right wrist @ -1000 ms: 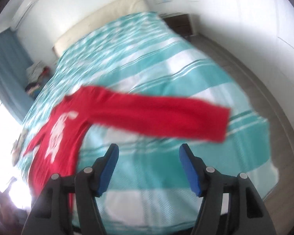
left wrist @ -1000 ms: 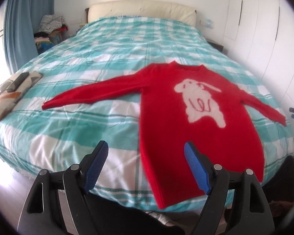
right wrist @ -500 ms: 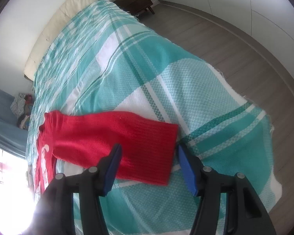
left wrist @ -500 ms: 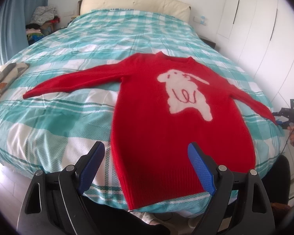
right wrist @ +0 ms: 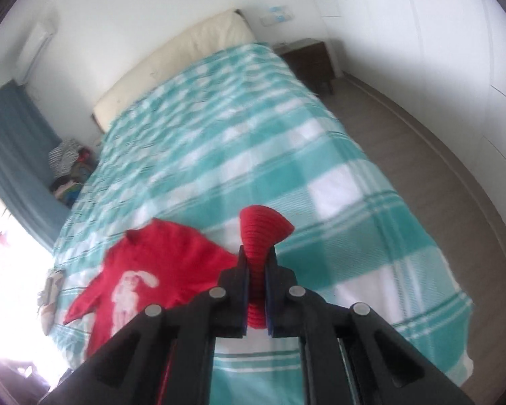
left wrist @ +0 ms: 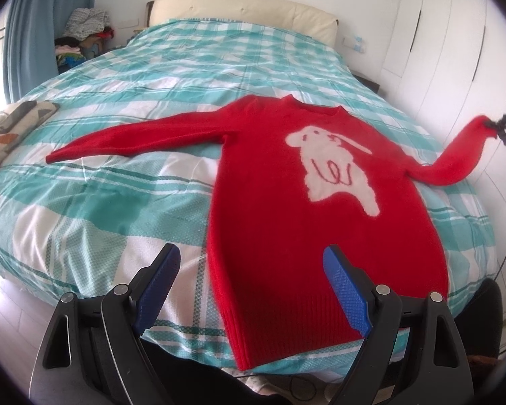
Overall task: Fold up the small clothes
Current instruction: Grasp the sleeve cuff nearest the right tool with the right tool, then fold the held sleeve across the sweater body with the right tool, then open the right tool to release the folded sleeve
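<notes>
A small red sweater (left wrist: 286, 202) with a white rabbit on the chest lies face up on the bed, hem toward me. Its left sleeve (left wrist: 135, 135) is stretched flat. My right gripper (right wrist: 257, 256) is shut on the right sleeve cuff (right wrist: 263, 229) and holds it lifted above the bed; in the left wrist view the raised sleeve (left wrist: 462, 155) ends at that gripper (left wrist: 499, 128) at the far right. My left gripper (left wrist: 253, 273) is open and empty, hovering over the sweater's hem. The sweater body also shows in the right wrist view (right wrist: 145, 270).
The bed has a teal and white checked cover (left wrist: 118, 202) and a cream headboard (left wrist: 243, 10). A patterned cushion (left wrist: 10, 131) lies at the left edge. A clothes pile (left wrist: 81, 37) and blue curtain stand at back left. A dark nightstand (right wrist: 310, 60) and white wardrobes are on the right.
My right gripper closed on the right sleeve cuff and lifted it off the bed. My left gripper stayed open near the hem, shifting slightly.
</notes>
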